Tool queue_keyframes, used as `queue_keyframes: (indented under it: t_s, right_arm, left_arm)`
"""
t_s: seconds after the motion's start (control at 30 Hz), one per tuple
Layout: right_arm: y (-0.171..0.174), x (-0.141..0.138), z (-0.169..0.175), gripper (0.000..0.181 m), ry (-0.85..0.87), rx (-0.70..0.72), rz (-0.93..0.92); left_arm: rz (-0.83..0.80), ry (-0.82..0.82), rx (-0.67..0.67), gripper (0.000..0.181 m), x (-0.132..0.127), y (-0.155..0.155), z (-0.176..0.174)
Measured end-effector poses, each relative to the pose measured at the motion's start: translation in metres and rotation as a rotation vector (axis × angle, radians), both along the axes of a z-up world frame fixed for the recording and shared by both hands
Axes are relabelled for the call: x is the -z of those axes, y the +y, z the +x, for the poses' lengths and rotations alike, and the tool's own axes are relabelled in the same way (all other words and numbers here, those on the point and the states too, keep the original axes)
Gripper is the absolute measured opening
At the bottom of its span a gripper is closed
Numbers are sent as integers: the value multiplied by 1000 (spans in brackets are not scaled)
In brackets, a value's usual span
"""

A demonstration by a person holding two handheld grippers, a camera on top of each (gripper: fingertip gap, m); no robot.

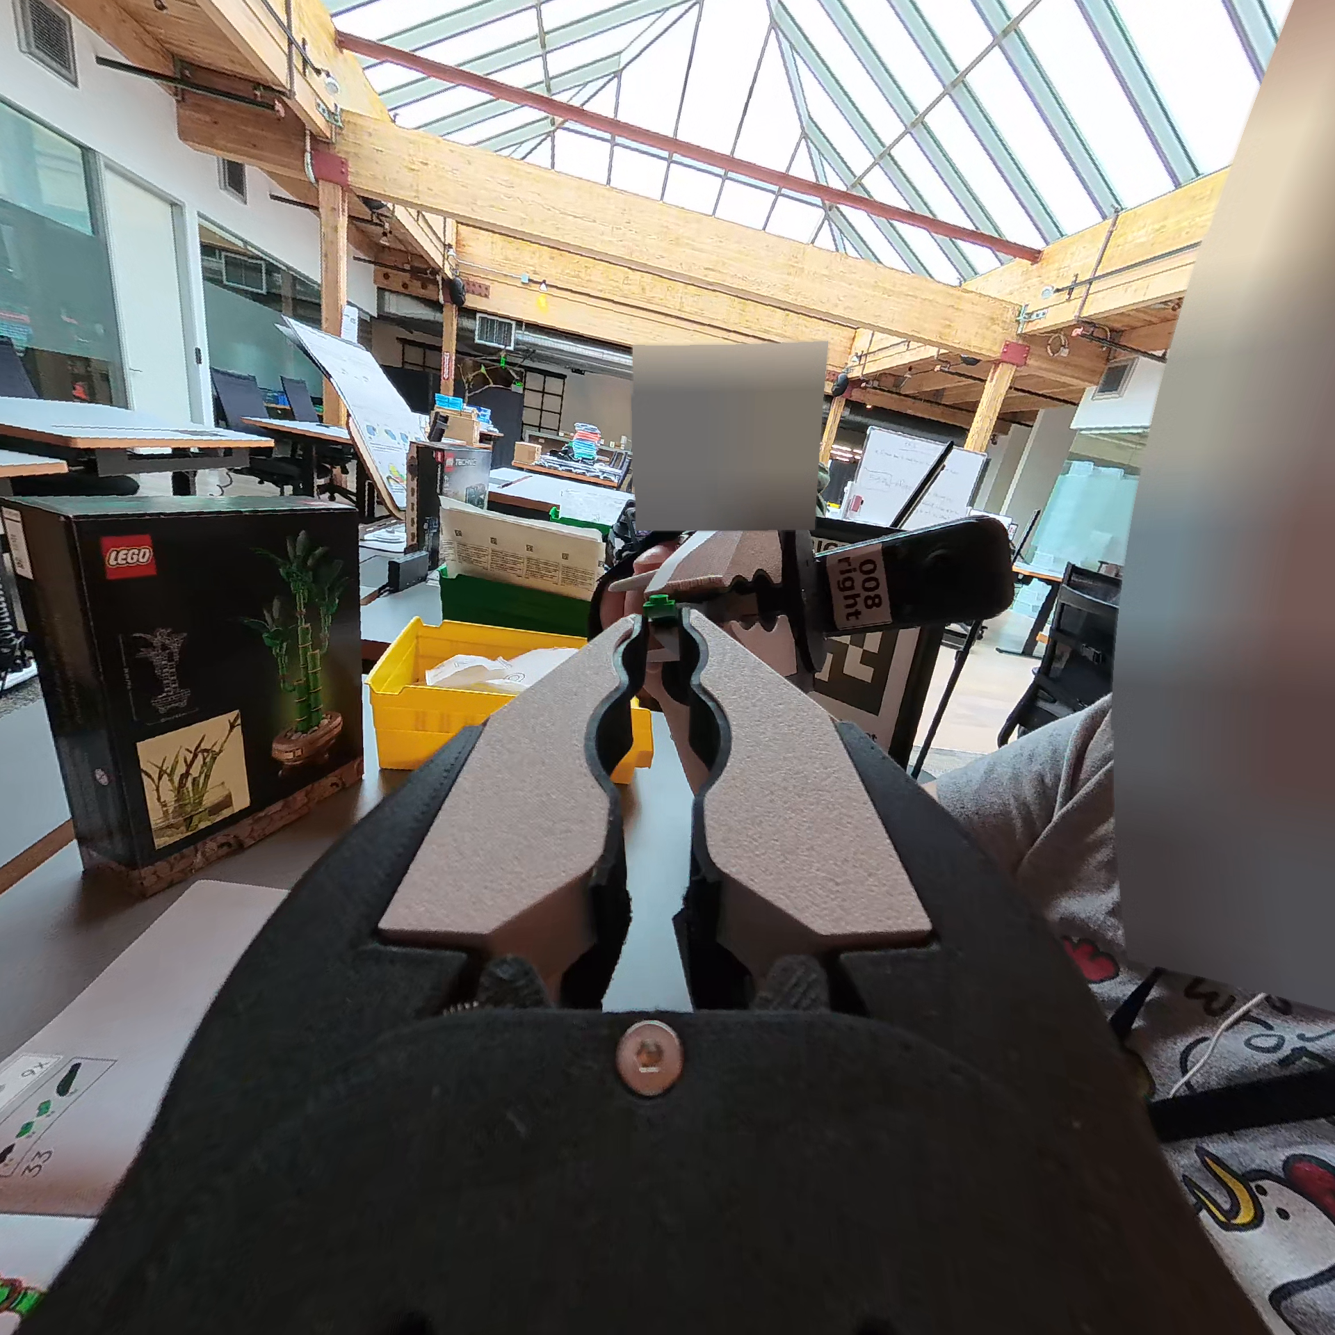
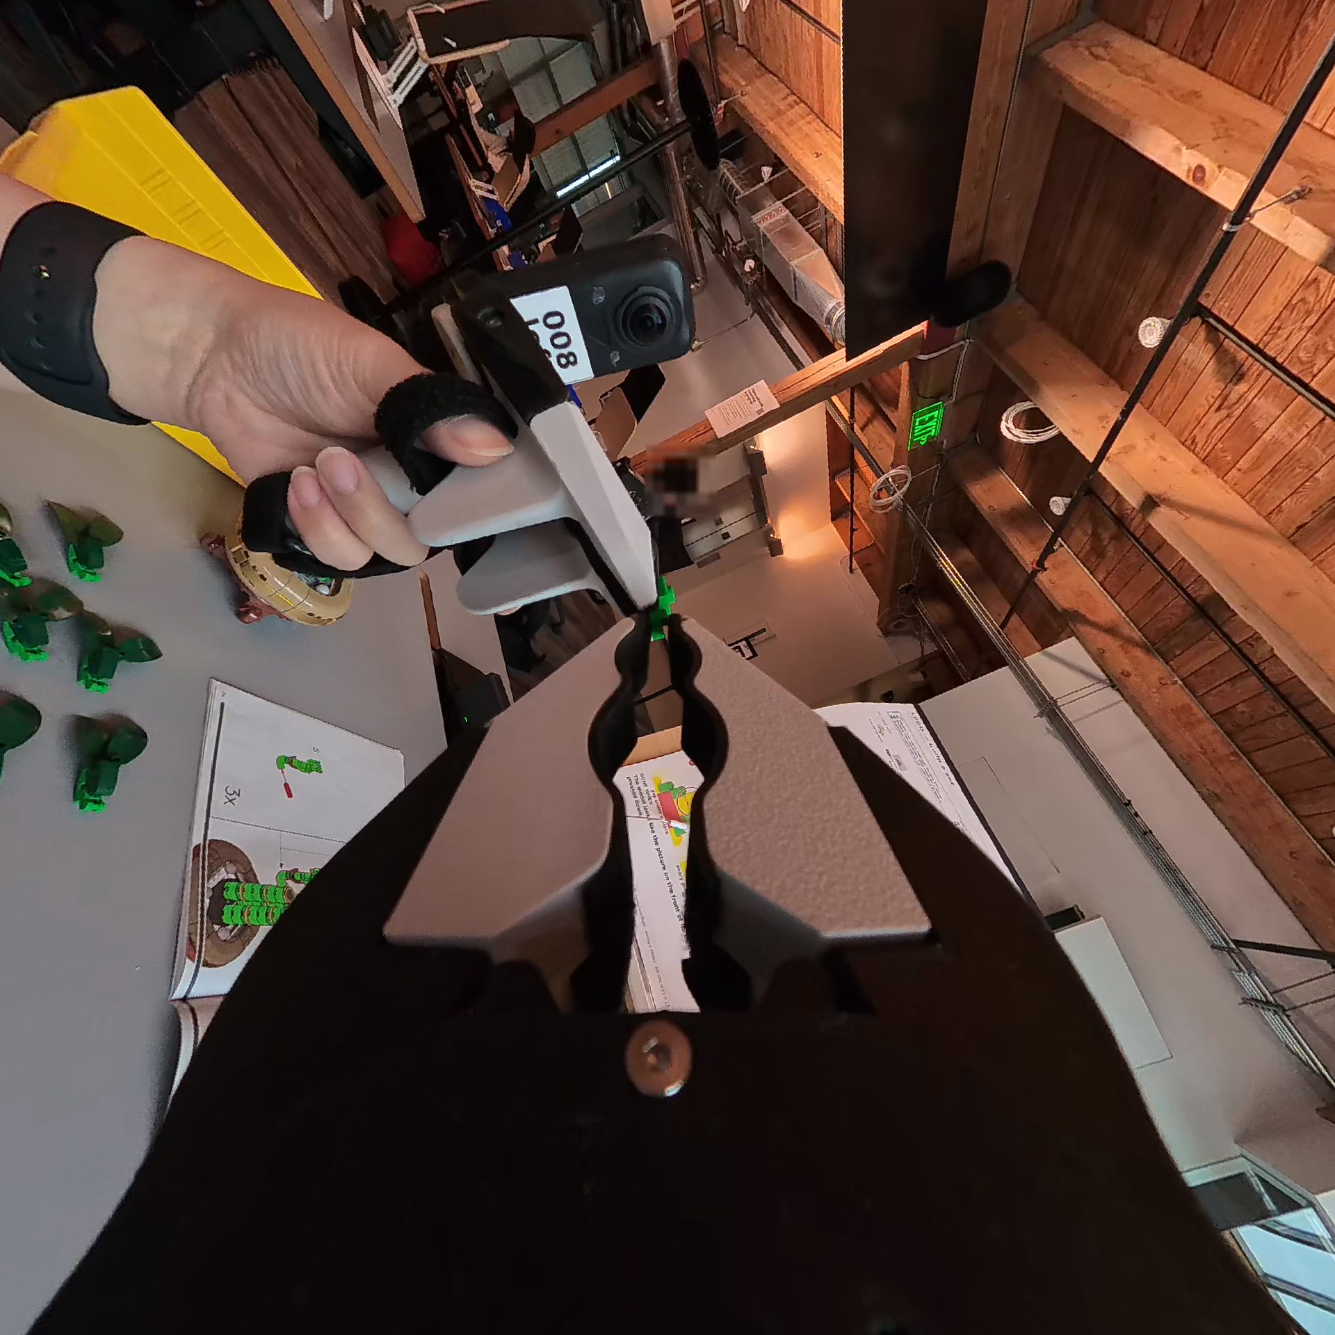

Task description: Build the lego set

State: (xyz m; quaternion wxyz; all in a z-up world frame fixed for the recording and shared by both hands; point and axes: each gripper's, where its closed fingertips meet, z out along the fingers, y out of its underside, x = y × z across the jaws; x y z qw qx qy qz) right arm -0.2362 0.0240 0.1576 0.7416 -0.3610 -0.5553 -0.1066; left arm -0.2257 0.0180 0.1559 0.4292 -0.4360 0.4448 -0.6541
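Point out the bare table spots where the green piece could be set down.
Bare table lies left of the open instruction booklet, and between the lego box and yellow bin. Crowded: the green leaf assemblies and round base above the booklet.

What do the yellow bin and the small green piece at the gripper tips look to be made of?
Yellow bin: apparently moulded plastic, smooth and slightly glossy, with ribbed walls and a rolled rim. Small green piece: likely hard glossy plastic, saturated colour with crisp moulded edges; too small to say more.

place: open-plan office | evidence: desks (image 1: 130, 433), whiteboards (image 1: 917, 477), skylight (image 1: 795, 108), timber beams (image 1: 650, 209)
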Motion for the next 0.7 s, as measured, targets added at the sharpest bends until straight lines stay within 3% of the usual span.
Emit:
queue_keyframes:
  t_s: [0.27,0.37,0.5,0.6,0.7]
  right_arm:
    - [0,1,0,3,-4,-8,-3]
    - [-1,-3,0,17,24,-23,-3]
    - [-12,-12,7,23,85,-90,-40]
    - [-35,-24,13,23,149,-185,-170]
    - [-55,-16,8,23,179,-292,-346]
  left_arm:
    - [17,7,-3,5,1,0,1]
    - [27,-9,-22,5,-1,2,-2]
    - [29,-39,-59,5,-9,11,-16]
    - [40,-62,-131,5,-19,21,-35]
    - [70,-86,-198,5,-28,27,-56]
